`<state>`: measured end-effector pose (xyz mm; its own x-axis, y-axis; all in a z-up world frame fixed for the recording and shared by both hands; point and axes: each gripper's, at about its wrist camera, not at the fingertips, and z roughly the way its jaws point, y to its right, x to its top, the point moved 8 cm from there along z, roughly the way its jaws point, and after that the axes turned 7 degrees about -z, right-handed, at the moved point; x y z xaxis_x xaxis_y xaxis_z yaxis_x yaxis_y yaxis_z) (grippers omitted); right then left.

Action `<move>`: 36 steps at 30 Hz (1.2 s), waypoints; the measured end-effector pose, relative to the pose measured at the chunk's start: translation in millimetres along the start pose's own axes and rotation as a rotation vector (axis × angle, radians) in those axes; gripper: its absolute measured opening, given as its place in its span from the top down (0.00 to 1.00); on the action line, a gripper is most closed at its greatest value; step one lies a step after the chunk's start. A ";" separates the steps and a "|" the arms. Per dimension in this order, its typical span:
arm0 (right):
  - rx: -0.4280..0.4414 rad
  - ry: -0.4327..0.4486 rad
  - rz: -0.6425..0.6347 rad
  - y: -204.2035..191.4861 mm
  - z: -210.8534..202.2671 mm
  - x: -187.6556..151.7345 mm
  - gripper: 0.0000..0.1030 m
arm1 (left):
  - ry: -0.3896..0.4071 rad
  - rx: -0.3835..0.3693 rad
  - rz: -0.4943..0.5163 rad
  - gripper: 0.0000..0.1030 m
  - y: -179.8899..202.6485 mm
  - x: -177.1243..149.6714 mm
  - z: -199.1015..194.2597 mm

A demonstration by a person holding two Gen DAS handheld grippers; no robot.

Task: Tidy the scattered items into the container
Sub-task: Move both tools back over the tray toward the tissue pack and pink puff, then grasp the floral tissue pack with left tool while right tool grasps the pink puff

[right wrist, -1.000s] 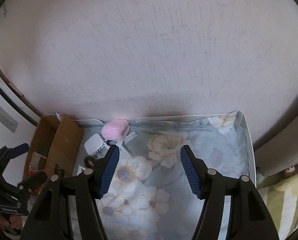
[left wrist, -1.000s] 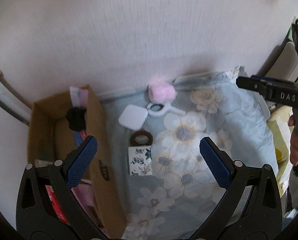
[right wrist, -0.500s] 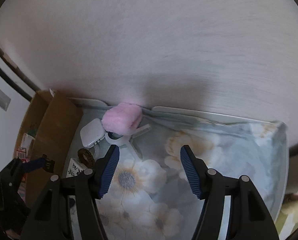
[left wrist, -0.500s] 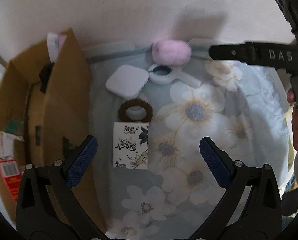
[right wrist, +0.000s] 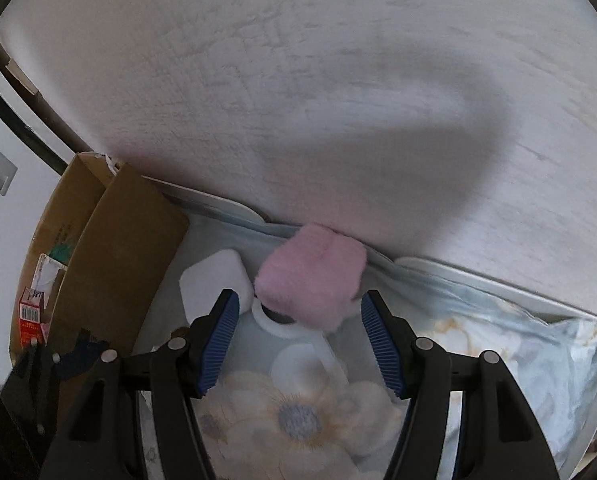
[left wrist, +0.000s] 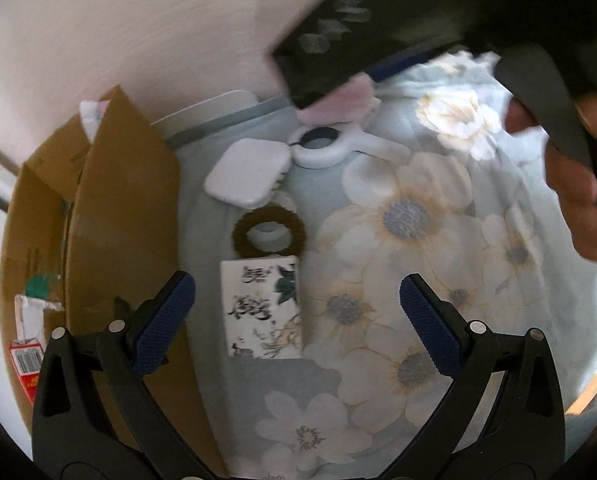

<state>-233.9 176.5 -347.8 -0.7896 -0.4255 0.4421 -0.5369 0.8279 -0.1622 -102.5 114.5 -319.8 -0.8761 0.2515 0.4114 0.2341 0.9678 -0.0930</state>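
Against wall: fluffy pink pouch [right wrist: 312,280].

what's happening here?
Tidy-up on a floral bedsheet. The right gripper, open, is lined up on the pink fluffy item by the wall. The left gripper, open, hovers over the printed tissue pack. Cardboard box sits left, some items already inside.

Left wrist view. Cardboard box [left wrist: 122,216] at 9 o'clock, open, packets inside. Beside it in a line: white floral-print packet [left wrist: 263,307] flat at centre; brown ring [left wrist: 269,234] touching its 12 o'clock edge; white square case [left wrist: 247,170] beyond; white loop-handled item [left wrist: 323,146] and pink fluffy pad [left wrist: 340,105] at 1 o'clock.
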 end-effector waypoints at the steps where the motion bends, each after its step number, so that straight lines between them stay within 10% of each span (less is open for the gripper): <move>1: -0.003 -0.005 -0.001 0.2 2.3 0.3 0.42 | -0.003 -0.002 0.005 0.01 2.2 -1.1 2.0; 13: -0.047 -0.018 -0.047 -0.7 14.2 -4.5 0.42 | -0.003 -0.051 -0.066 0.03 -4.6 -7.2 18.6; 21: -0.110 0.007 -0.109 -4.0 12.3 -12.5 0.52 | -0.007 -0.040 -0.123 0.54 -17.6 -9.0 20.6; 36: -0.117 0.037 -0.082 3.5 -0.2 -29.7 0.66 | 0.003 -0.067 -0.171 0.56 -19.1 -8.0 1.5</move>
<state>-212.3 192.1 -361.4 -0.7318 -0.4816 0.4822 -0.5594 0.8286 -0.0214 -100.6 94.0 -322.7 -0.9043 0.0828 0.4188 0.1092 0.9932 0.0393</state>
